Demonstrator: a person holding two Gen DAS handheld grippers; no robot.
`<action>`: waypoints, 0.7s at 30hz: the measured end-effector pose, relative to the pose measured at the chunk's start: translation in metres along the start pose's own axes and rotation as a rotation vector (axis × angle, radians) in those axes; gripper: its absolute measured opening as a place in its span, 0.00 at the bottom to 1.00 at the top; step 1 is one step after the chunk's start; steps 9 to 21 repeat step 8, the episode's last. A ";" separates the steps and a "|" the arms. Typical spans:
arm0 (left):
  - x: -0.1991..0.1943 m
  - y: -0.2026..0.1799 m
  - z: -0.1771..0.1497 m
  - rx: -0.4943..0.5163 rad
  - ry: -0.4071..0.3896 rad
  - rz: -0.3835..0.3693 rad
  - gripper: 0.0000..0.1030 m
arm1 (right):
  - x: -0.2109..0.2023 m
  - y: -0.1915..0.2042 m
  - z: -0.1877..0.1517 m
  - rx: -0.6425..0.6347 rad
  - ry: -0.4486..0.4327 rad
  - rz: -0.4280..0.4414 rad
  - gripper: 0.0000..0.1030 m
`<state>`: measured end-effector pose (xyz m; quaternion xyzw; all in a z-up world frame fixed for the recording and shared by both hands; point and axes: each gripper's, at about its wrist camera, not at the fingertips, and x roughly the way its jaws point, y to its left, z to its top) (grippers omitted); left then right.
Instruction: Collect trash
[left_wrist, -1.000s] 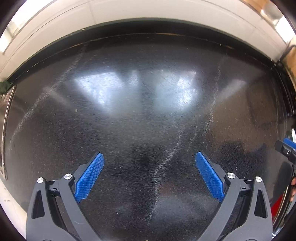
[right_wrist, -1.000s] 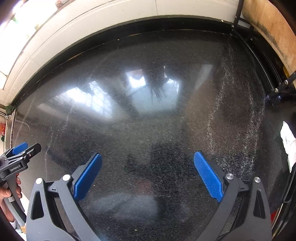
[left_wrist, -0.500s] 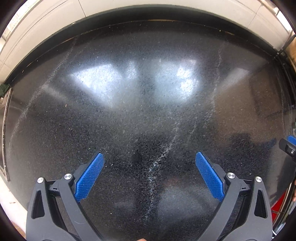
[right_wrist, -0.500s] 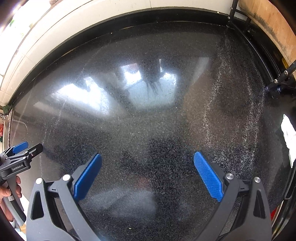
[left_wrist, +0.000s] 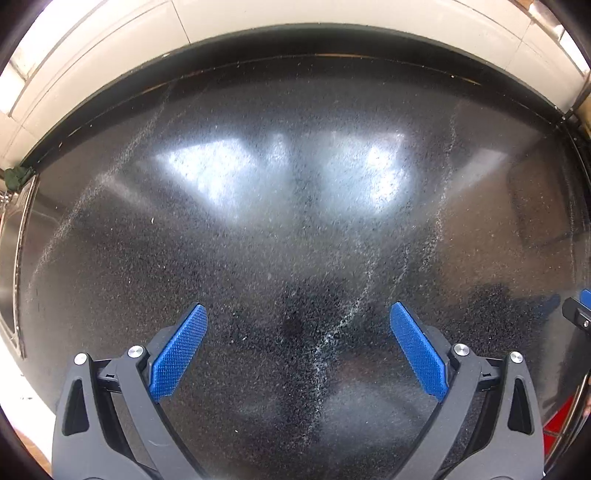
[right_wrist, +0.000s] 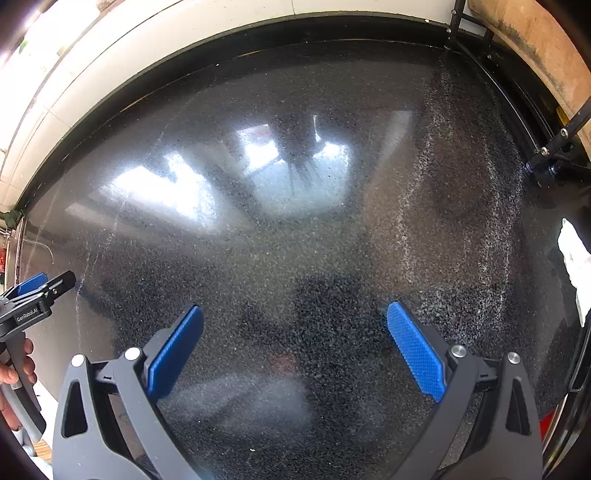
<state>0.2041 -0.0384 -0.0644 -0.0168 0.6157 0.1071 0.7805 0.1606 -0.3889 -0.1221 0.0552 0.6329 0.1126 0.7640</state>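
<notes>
Each fisheye view looks forward and down from behind its own spread blue-padded fingers, close above a glossy black speckled stone countertop (left_wrist: 295, 229) backed by a white tiled wall (left_wrist: 295, 14). Both share the countertop's middle and the wall; the right view catches the left gripper (right_wrist: 40, 291) at its left edge, the left view the right gripper (left_wrist: 580, 310) at its right
</notes>
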 end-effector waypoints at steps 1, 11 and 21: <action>0.000 0.000 0.000 0.001 -0.007 0.008 0.94 | 0.000 0.000 0.000 0.001 0.000 0.001 0.93; -0.002 0.000 -0.001 0.014 -0.002 0.006 0.94 | 0.002 0.009 0.001 -0.008 0.003 0.010 0.93; -0.002 0.000 -0.001 0.014 -0.002 0.006 0.94 | 0.002 0.009 0.001 -0.008 0.003 0.010 0.93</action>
